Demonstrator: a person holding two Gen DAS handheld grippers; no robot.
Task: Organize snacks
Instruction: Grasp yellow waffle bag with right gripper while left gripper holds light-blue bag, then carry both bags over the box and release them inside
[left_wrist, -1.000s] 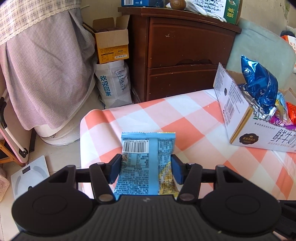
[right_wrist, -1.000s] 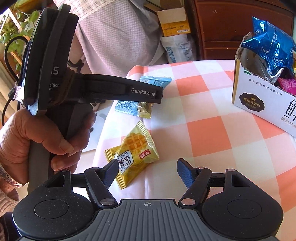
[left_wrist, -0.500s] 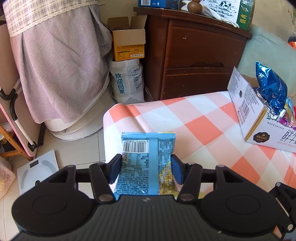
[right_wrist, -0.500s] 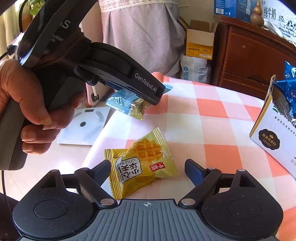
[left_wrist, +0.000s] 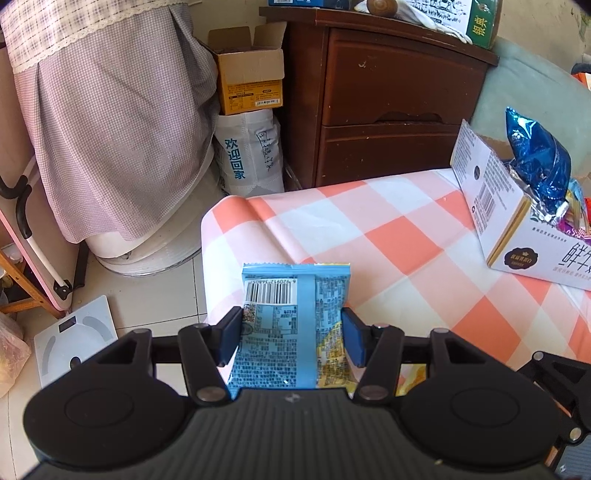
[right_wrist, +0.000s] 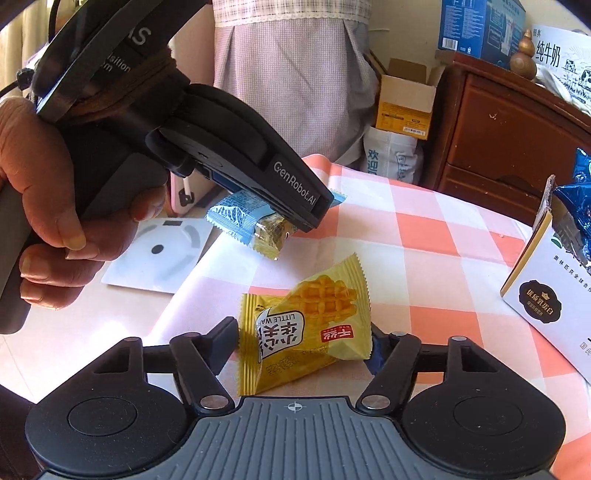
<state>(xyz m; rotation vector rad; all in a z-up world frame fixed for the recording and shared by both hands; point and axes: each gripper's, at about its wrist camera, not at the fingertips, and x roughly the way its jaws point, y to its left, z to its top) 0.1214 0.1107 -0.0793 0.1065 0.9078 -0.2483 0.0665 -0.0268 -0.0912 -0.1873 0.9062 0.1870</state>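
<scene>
- Left tongs (left_wrist: 291, 334) are clamped on the blue snack packet (left_wrist: 293, 328), pads pressing its two side edges, packet lifted clear of the counter (left_wrist: 399, 236).
- Right tongs (right_wrist: 303, 341) have just been closing around the yellow waffle packet (right_wrist: 306, 332), which lies on the counter at lower centre of the right wrist view. The left pad touches its crimped edge; the right pad is hidden behind the wrapper, so I read this as a grip but cannot be sure it is firm.
- Handling, as a judgement: both packets look light, puffy and slick. The film will crumple and may slide, and a hard squeeze could crush the waffle. Hold across the filled middle, not the thin crimped ends.
- White carton (left_wrist: 517, 236) at the right edge of the left wrist view already holds a blue foil bag (left_wrist: 539, 166) and other wrappers; it looks like the place to put both.
- Only the right wrist view shows the person's hand (right_wrist: 48, 221) on the left tool at upper left, and the blue packet from its side.
- Only the left wrist view shows the packet's barcode face and the carton's open top.
</scene>
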